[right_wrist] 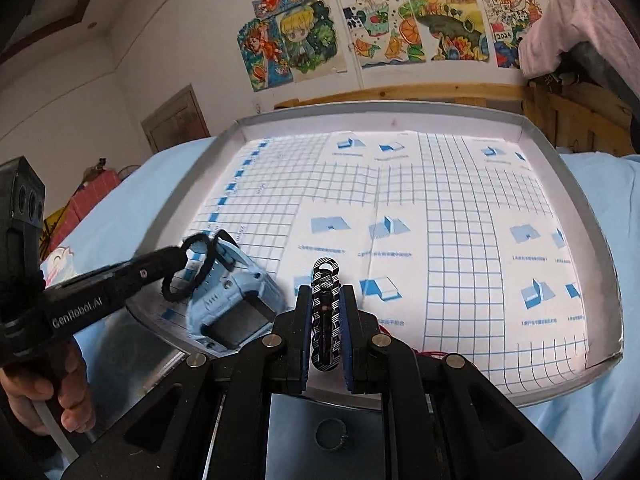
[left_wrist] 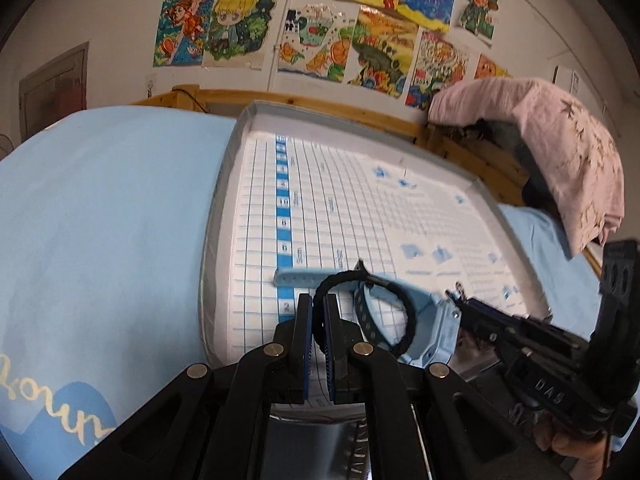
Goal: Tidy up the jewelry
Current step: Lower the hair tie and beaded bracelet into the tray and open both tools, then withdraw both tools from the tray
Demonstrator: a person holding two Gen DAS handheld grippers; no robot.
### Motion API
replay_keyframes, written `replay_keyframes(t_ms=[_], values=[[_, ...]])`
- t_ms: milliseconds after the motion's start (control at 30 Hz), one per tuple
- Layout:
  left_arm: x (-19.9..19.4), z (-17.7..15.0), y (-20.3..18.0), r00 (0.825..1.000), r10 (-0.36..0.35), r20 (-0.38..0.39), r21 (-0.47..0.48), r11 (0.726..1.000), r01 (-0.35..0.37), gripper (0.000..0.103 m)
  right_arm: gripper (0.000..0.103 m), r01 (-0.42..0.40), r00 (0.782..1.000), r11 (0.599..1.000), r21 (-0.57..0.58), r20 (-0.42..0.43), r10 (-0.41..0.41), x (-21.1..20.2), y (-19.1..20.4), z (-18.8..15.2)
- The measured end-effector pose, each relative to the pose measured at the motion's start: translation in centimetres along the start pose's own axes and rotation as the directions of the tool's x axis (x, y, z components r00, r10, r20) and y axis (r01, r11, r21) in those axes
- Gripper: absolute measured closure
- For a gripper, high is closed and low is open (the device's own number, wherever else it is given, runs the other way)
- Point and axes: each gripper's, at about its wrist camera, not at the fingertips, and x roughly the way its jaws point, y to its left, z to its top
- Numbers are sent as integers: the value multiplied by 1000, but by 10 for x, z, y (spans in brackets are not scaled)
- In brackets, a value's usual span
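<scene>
The left gripper [left_wrist: 318, 320] pinches a black braided bracelet [left_wrist: 362, 312], soft and light, over the tray's [right_wrist: 600, 216] seven o'clock corner beside a blue watch [right_wrist: 228, 300]. The right gripper [right_wrist: 327, 320] clamps a stiff, slippery chain bracelet [right_wrist: 326, 312] lengthwise at six o'clock.

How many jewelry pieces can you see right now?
3. A black braided bracelet is clamped in the left gripper, a black-and-white chain bracelet in the right gripper, and a light-blue watch lies at the tray's near corner. Others may be hidden.
</scene>
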Motion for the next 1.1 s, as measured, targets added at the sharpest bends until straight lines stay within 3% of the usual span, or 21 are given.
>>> replay_keyframes(t_ms=[133, 200, 267, 433, 500, 633, 700, 800, 967, 1100], values=[[0, 0, 0, 1000, 13, -17, 0, 1000, -13, 96, 90, 7, 1000, 1000, 11, -5, -7, -4, -4, -1], [-1, 1, 1, 1000, 25, -18, 1, 1000, -25, 91, 82, 15, 1000, 1000, 13, -1, -15, -6, -4, -1], [-4, 1, 1, 1000, 15, -9, -1, 1000, -15, 81, 72, 26, 999, 999, 20, 19, -26, -14, -5, -3], [-22, -1, -1, 999, -8, 54, -11, 1000, 8, 45, 63, 69, 994, 997, 21, 84, -71, -40, -8, -6], [-34, -1, -1, 996, -26, 90, -15, 1000, 27, 40, 51, 91, 987, 995, 28, 132, -94, -58, -9, -10], [-64, -6, -6, 983, -38, 178, -5, 999, 39, 10, 37, 122, 965, 992, 26, 232, -125, -95, -6, -15], [-82, -10, -9, 972, -43, 232, 2, 999, 44, 1, 26, 133, 949, 991, 17, 285, -133, -114, -2, -19], [-107, -18, -11, 953, -59, 296, 5, 998, 60, 0, 13, 150, 925, 989, -4, 354, -139, -142, 8, -22], [-144, -35, -14, 929, -72, 364, 24, 997, 67, 0, 2, 168, 893, 985, -26, 428, -141, -182, 23, -30], [-166, -49, -13, 921, -70, 384, 36, 997, 61, 0, 2, 184, 876, 983, -25, 458, -153, -207, 34, -42]])
